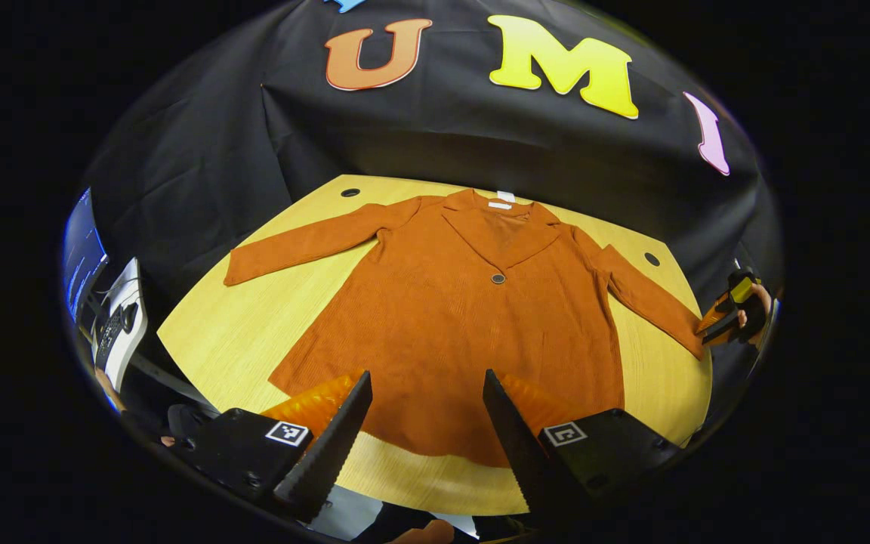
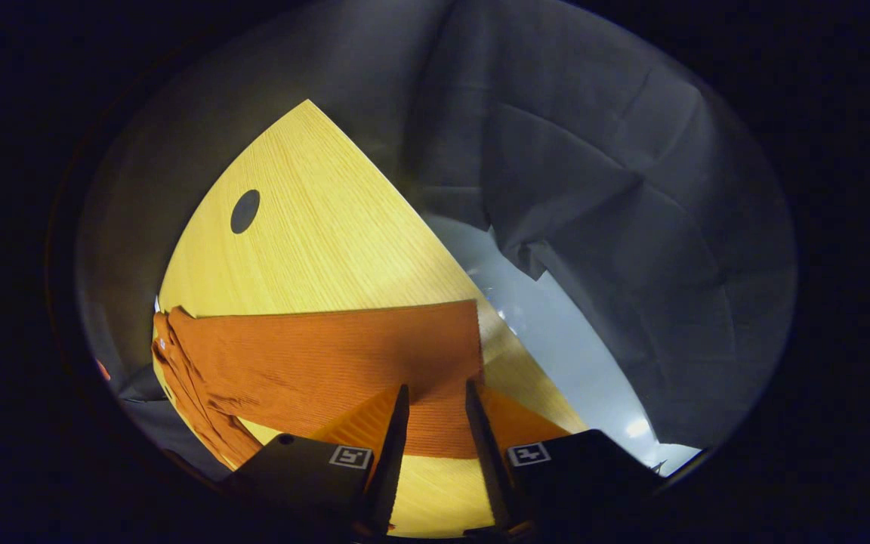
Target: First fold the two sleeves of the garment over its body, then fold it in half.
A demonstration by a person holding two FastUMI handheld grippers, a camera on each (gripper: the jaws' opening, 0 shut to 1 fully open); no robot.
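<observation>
An orange jacket (image 1: 450,325) lies flat and face up on the yellow wooden table (image 1: 231,332), collar at the far side, both sleeves spread out. In the left gripper view my left gripper (image 1: 427,374) hovers open over the near hem, nothing between its fingers. Its left sleeve (image 1: 306,243) stretches toward the far left. The right gripper (image 1: 707,326) sits at the cuff of the right sleeve (image 1: 646,298), held by a hand (image 1: 754,308). In the right gripper view the right gripper (image 2: 436,389) stands over the cuff end of that flat sleeve (image 2: 329,355), jaws narrowed with a gap.
Dark round holes mark the tabletop (image 1: 350,192) (image 2: 245,211). A monitor (image 1: 81,253) and a keyboard (image 1: 119,325) stand off the table's left side. The table's corner (image 2: 314,227) ends close beyond the sleeve; pale floor (image 2: 556,332) lies past the edge. Black cloth walls surround the table.
</observation>
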